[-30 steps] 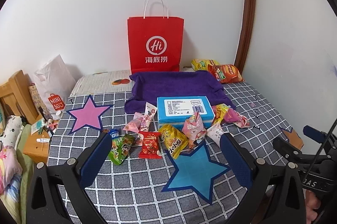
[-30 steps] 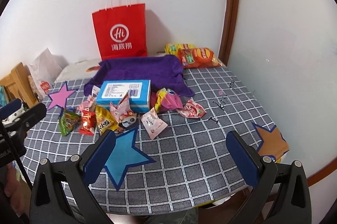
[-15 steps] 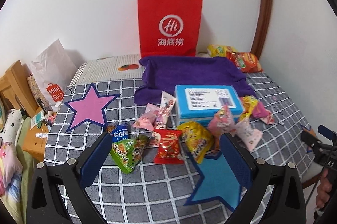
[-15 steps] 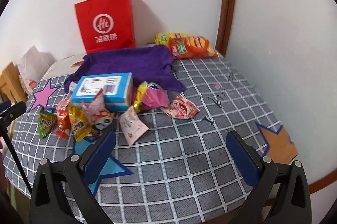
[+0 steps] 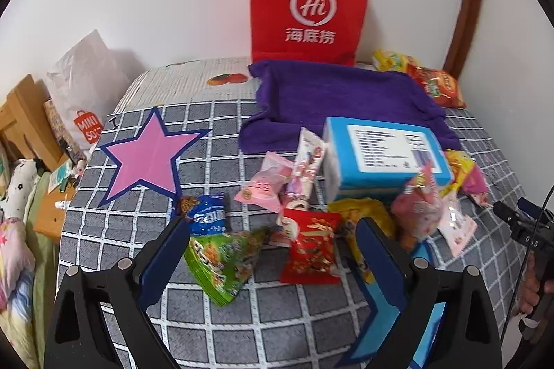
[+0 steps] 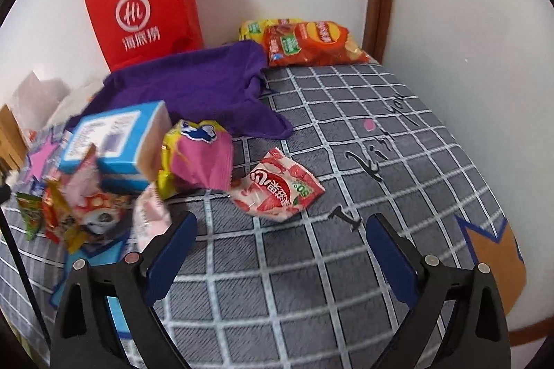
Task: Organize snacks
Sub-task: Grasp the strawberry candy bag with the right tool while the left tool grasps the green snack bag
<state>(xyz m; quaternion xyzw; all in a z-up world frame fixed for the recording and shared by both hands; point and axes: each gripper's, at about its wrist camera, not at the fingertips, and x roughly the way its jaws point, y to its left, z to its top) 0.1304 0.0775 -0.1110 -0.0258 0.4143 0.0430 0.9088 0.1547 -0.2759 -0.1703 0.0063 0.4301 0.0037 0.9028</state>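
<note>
Both claws hang spread and empty, their jaws having just narrowed slightly. The left claw point(image 5: 273, 260) frames the green triangular foil packet point(image 5: 221, 261) and red crinkly sachet point(image 5: 313, 249), low centre on the grey checked tabletop point(image 5: 277, 317). Best pick 1 only. The right claw point(image 6: 278, 242) faces the pink-and-white strawberry packet point(image 6: 277, 190), mid-frame; pinch its flat edge.
</note>
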